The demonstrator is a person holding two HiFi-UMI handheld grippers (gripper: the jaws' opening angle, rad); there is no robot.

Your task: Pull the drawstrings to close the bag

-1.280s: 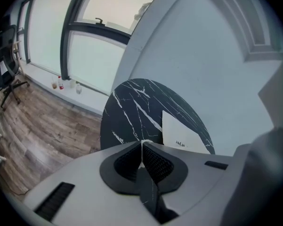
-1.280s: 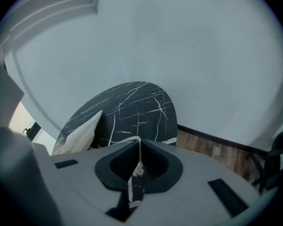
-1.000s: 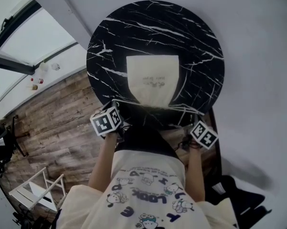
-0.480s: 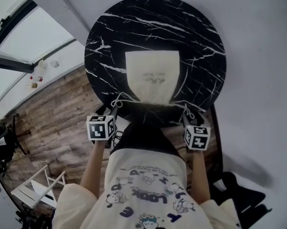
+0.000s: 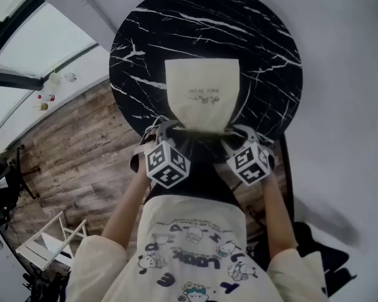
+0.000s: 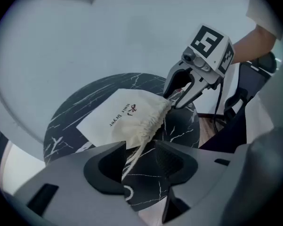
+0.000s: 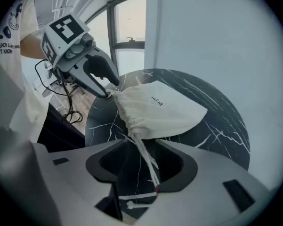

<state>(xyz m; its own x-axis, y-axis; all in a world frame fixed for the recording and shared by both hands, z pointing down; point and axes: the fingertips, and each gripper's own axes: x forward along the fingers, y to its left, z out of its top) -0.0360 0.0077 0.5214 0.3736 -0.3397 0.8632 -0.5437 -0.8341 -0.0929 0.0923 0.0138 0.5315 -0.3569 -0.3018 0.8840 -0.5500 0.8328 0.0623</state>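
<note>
Cream cloth drawstring bag lies on the round black marble table, its bunched mouth just past both grippers' fingers. The left gripper is wide open, with a white cord loose between its fingers. The right gripper is closing round the other cord and seems not to pinch it.

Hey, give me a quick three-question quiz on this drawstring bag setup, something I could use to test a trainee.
1. True or false: the cream fabric drawstring bag lies flat on the round black marble-patterned table.
2. The bag's gathered mouth points toward: A the person; B the window; C the far wall.
3. Fill in: between the left claw's open jaws runs a ____.
Key: 1 true; 2 A; 3 white drawstring.
</note>
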